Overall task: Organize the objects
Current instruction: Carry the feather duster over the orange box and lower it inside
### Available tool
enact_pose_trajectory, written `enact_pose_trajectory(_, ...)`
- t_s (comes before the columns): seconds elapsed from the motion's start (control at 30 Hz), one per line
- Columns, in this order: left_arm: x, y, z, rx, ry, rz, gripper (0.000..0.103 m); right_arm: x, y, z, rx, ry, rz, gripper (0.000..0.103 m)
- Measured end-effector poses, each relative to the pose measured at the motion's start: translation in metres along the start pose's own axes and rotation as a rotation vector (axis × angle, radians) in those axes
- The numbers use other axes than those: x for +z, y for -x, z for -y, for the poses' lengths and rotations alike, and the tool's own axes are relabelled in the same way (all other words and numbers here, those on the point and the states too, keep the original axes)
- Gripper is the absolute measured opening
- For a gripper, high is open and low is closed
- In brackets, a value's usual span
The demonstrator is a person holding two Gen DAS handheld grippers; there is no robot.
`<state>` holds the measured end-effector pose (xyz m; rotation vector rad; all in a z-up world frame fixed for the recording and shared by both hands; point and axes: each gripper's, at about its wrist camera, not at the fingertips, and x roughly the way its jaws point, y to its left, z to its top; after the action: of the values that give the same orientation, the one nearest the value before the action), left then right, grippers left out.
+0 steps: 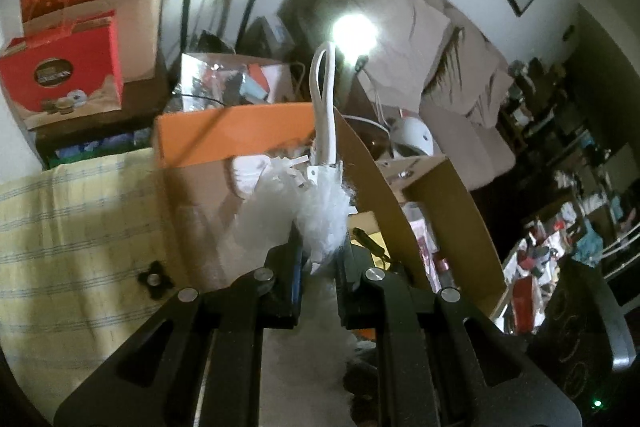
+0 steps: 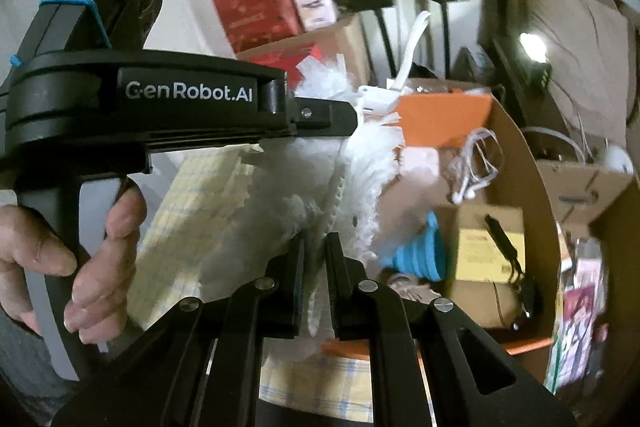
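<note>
Holding the fluffy white duster [image 1: 326, 215] over the big cardboard box [image 1: 448, 227], we pinch it in both the left gripper [image 1: 318, 267] and right gripper [image 2: 316, 247]. Its soft fluff could slip out, or its white handle [image 1: 325, 99] could catch the box's orange flap [image 1: 232, 135].

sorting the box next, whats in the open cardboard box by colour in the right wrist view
white earphones: 1
blue collapsible cup: 1
yellow packet: 1
black clip-like tool: 1
total: 4 that can be told apart; the rest is blurred. The white duster is above the box, held in both grippers.
</note>
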<state>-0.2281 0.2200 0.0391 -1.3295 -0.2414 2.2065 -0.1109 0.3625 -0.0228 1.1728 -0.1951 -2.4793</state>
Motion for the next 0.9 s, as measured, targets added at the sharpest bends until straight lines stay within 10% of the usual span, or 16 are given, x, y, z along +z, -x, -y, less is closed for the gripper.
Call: enact_pose_trajectory(0.9,-0.001,-0.080,0.015,0.065,-0.065,-0.158,0.012,-0.023,-0.035,0.061,0.043,-0.198,-0.051,0.011)
